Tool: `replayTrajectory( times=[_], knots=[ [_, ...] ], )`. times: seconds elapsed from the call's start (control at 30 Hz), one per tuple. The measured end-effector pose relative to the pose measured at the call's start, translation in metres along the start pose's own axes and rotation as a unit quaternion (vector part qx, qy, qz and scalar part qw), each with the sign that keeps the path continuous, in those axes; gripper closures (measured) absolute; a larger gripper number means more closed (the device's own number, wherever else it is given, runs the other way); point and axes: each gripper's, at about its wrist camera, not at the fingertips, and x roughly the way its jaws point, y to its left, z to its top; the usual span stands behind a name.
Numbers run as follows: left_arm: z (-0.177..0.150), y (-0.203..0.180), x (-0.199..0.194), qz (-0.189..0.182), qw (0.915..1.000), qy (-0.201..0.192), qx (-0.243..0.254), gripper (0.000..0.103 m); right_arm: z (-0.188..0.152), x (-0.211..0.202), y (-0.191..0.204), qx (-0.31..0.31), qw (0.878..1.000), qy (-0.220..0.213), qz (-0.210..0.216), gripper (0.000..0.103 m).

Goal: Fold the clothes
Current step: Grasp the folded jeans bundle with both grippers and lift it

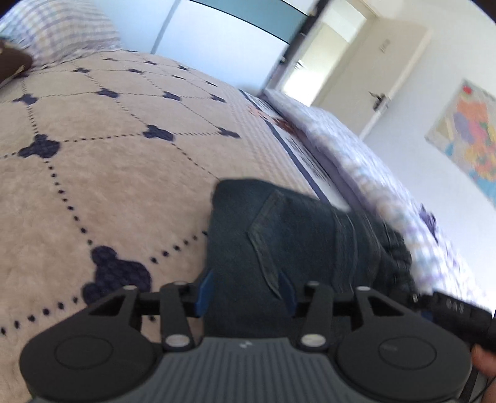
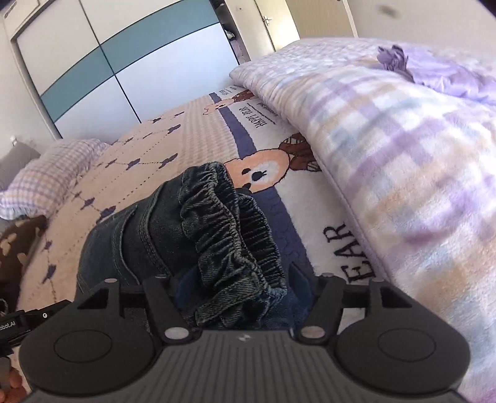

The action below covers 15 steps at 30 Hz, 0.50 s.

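Dark blue jeans lie folded on the bed, a back pocket facing up. In the left wrist view my left gripper is open, its blue fingers standing on either side of the near end of the jeans. In the right wrist view the gathered elastic waistband of the jeans bunches up in front of my right gripper. That gripper is open too, with the waistband lying loose between its fingers.
The jeans rest on a beige bedspread with navy dotted diamonds and a bear border. A purple checked quilt is heaped on the right, a checked pillow far left. A wardrobe and a door stand beyond.
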Motion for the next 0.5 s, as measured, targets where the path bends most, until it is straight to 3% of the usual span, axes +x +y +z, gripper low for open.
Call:
replayTrajectory(
  times=[0.23,0.4,0.5],
  knots=[
    [0.01,0.022,0.028,-0.008,0.9971,0.037,-0.066,0.032,0.008,0.025,-0.029,0.07,0.995,0.034,0.066,0.02],
    [0.008,0.014,0.046,-0.019,0.9959,0.062,-0.064,0.025,0.005,0.023,-0.023,0.058,0.996,0.027,0.062,0.018],
    [0.008,0.01,0.054,-0.023,0.9959,0.069,-0.054,0.023,0.006,0.029,-0.022,0.051,0.997,0.024,0.059,0.011]
  ],
)
